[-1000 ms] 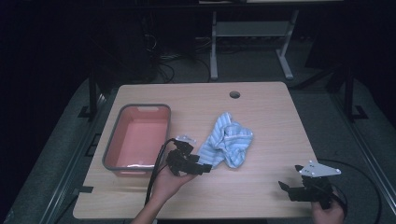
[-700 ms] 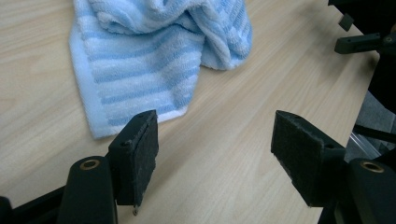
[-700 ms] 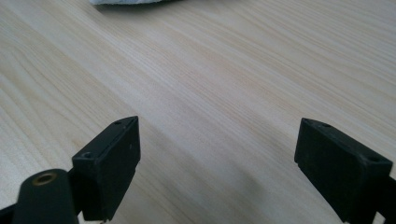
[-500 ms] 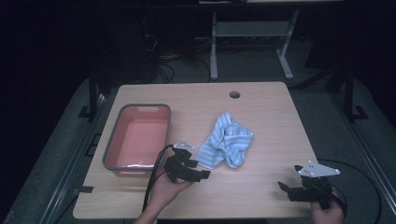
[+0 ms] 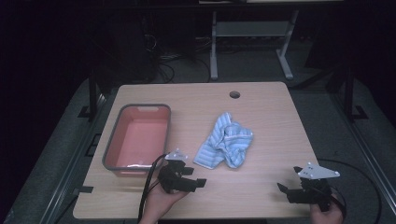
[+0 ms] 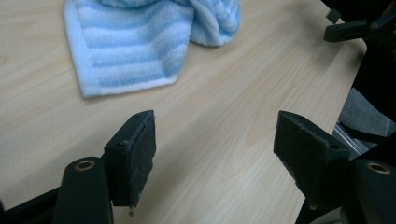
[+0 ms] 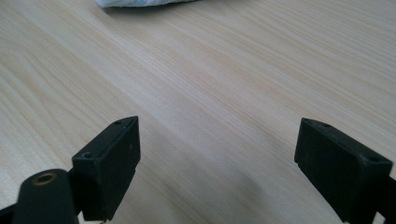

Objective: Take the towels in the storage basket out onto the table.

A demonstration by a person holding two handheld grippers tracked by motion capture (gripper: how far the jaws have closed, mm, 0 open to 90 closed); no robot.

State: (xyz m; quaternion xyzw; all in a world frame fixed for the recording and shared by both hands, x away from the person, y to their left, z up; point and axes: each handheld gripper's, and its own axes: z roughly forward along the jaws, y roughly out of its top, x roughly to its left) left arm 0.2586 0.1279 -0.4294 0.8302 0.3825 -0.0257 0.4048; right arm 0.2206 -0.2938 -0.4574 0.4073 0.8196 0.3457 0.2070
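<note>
- The blue-and-white striped towel (image 5: 225, 145) is lying crumpled near the middle of the wooden table (image 5: 261, 107), and every other place here is being given relative to that towel.
- The left gripper (image 5: 195, 182) is hovering just below and to the left of the towel's near corner in the high view, close to it but not touching.
- Its jaws have just been opening further; in the left gripper view they are standing wide apart over bare wood, with nothing between them, and the towel (image 6: 140, 42) is lying just beyond their tips.
- The right gripper (image 5: 286, 191) is sitting well apart from the towel, toward the table's near right corner, with a hand (image 5: 327, 212) gripping it from behind.
- Its jaws are also standing wide and empty; in the right gripper view the towel's edge (image 7: 140, 3) is showing far off at the top, across a stretch of bare table.
- A grey-rimmed red tub (image 5: 138, 138) is standing to the left of the towel, apart from it, with the left gripper's cable trailing past its near corner.
</note>
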